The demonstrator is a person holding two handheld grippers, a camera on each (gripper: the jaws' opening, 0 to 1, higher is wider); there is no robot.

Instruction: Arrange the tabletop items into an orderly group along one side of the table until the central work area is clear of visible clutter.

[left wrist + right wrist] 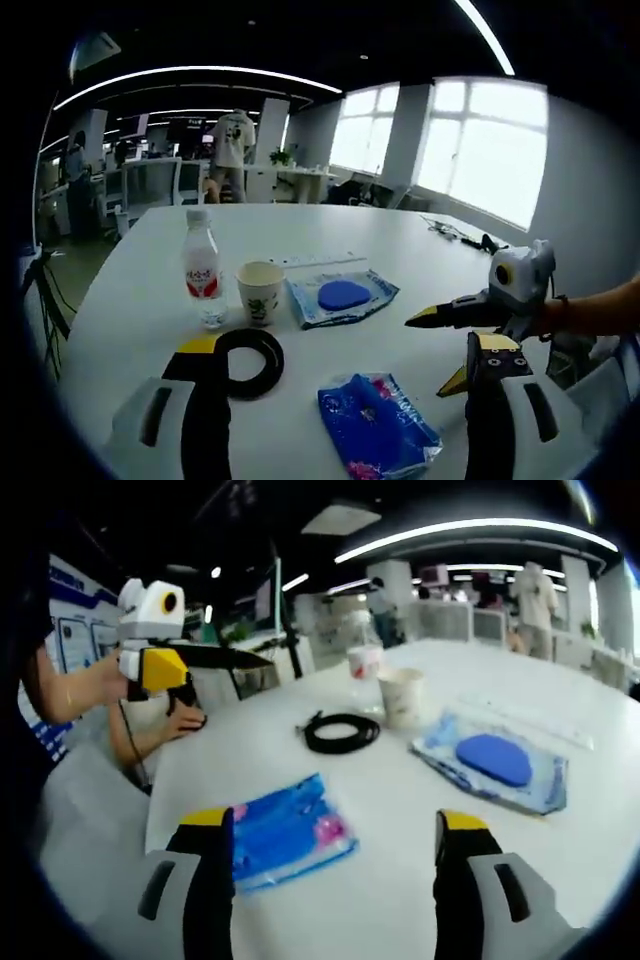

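In the left gripper view, the left claw [345,365] is seen spread wide with nothing held between its jaws; a black tape ring [249,361] lies on the white desk [130,300] just inside its left jaw, and a blue packet [376,423] lies between the jaws near the right one. Beyond the ring, a paper cup [260,292] is stood upright, with a clear water bottle [203,268] upright just beside it on the left. To the right of the cup, a clear bag holding a blue pad [343,295] is laid flat. The right claw [440,318] is seen entering from the right, held by a hand above the desk, its jaws parted and empty. In the right gripper view, the right claw [330,825] is likewise wide open and holds nothing, with the blue packet [285,830] lying beside its left jaw. Farther out, the tape ring [342,732], the cup [402,697] and the bagged blue pad [495,760] are spread across the middle of the desk [600,690], well apart from one another. The left claw [215,658] is held raised at the left. A standing person [232,150] is seen in the office behind.
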